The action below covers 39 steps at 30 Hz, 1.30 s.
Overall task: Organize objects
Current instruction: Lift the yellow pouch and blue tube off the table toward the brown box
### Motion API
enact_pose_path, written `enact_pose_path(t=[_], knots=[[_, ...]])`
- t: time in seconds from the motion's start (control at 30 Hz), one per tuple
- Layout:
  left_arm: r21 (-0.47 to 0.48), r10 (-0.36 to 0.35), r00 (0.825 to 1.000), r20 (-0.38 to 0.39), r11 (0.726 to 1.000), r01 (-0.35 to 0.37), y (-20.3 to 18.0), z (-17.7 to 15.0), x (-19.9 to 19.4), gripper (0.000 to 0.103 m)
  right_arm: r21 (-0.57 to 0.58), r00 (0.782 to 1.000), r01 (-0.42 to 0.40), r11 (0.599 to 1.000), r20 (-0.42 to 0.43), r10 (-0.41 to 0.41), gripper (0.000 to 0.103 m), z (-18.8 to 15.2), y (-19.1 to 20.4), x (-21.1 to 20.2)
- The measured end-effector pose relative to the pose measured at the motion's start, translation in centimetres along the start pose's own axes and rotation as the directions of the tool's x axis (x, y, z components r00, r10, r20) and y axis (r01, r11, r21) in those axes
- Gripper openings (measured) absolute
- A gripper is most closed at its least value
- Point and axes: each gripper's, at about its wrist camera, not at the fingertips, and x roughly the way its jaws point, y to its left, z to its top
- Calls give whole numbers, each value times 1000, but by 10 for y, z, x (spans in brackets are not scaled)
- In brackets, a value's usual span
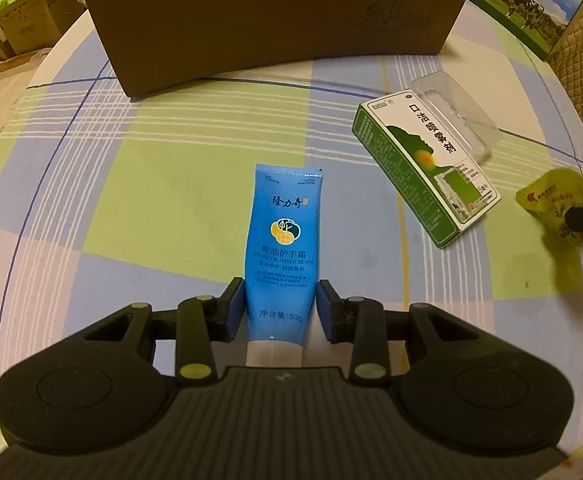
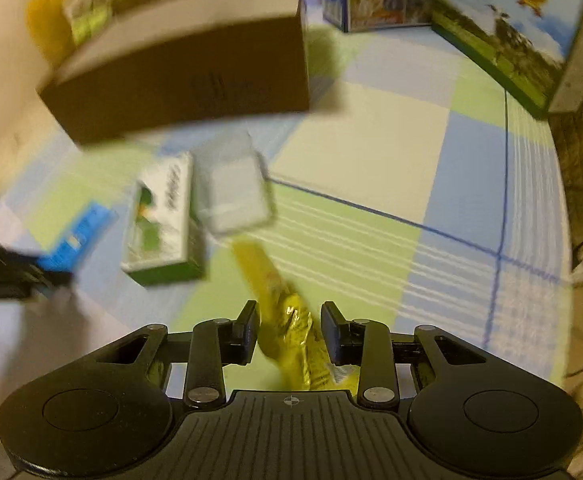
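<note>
1. In the left wrist view our left gripper [image 1: 280,304] is clamped on the blue hand-cream tube [image 1: 282,240] low on its body, just above the white cap, at the bottom centre of the frame. Most of the tube sticks out beyond the pads, so we judge that it could swing or slide if the hand tilts quickly.

2. In the right wrist view our right gripper [image 2: 290,330] is closed on a yellow sachet [image 2: 291,320], which sits crumpled between the pads at the lower centre. The foil looks soft and slippery; we think a thin pinch like this could let it slip out.

3. The right view is heavily blurred, so we cannot tell exactly how much of the sachet sits inside the grip.

4. The brown cardboard box [image 1: 275,20], across the top of the left view, looks like the likely destination. Its near wall stands tall, so a low approach could knock the tube's free end against it.

5. The green and white carton [image 1: 423,168] and the clear plastic tray [image 1: 457,112] lie touching at the right of the left view. Either hand sweeping low could push them across the checked cloth [image 1: 151,168].
</note>
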Motion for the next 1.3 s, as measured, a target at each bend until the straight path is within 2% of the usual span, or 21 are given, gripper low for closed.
enact_pose_path(t=[0.13, 0.2, 0.4, 0.57, 0.63, 0.73, 0.97, 1.07, 1.2, 1.3], knots=[[-3, -10, 1000, 5, 1000, 10, 2, -1, -1, 32, -102, 998, -7, 995, -60, 1, 29, -2, 6, 13], [-6, -14, 1000, 9, 1000, 14, 3, -2, -1, 32, -122, 999, -4, 993, -46, -2, 26, -4, 8, 13], [-2, -23, 1000, 12, 1000, 23, 6, -4, -2, 32, -87, 1000, -20, 996, -20, 18, 23, -4, 7, 12], [75, -1, 1000, -14, 997, 2, -2, -1, 0, 32, -52, 999, -33, 998, -3, 32, 23, -4, 13, 11], [107, 8, 1000, -27, 994, -5, -6, 1, 2, 34, -36, 999, -39, 999, 1, 39, 23, -5, 14, 10], [84, -8, 999, -47, 996, 12, -5, 7, 4, 42, -26, 999, -42, 999, 7, 42, 23, -7, 16, 7], [120, 6, 1000, -25, 993, -3, -11, 10, 8, 43, 3, 999, -37, 999, 18, 37, 22, -14, 15, 1], [136, 1, 1000, -8, 991, 0, -11, 10, 7, 35, 14, 999, -35, 999, 20, 35, 22, -17, 14, -1], [138, -2, 1000, 5, 990, 1, -11, 8, 5, 34, 30, 999, -37, 999, 26, 36, 22, -19, 13, -4], [103, -20, 1000, 11, 995, 19, -4, 3, 2, 34, 49, 998, -46, 998, 36, 44, 21, -20, 11, -8]])
